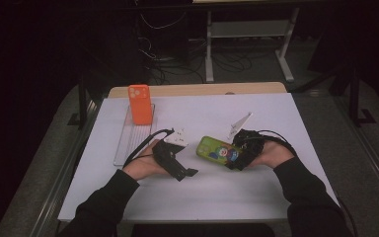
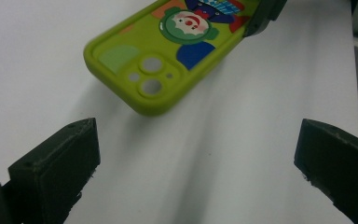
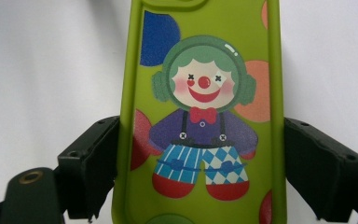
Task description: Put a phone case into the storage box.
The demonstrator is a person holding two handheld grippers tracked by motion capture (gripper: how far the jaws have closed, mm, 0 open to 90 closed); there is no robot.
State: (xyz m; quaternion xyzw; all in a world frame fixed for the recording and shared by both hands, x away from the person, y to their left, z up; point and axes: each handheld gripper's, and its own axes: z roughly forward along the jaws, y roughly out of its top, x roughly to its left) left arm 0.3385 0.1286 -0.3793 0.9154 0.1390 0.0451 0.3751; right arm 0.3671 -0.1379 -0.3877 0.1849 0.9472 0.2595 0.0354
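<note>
Two phone cases are present: one green clown-printed case (image 3: 200, 112) clamped by its long edges in the right gripper (image 1: 238, 157) above the white table (image 1: 256, 192), and one orange case (image 1: 139, 103) standing apart. The left gripper (image 2: 196, 163) gapes, holding nothing.

Both forearms are covered by long black sleeves (image 1: 303, 190). Each hand is wrapped around a black gripper, the left gripper (image 1: 190, 173) trailing a black cable toward nine o'clock. Blocky matte jaws are marked by small screw holes, and a brass-coloured insert is seen in the right gripper (image 3: 200, 172) body.
</note>
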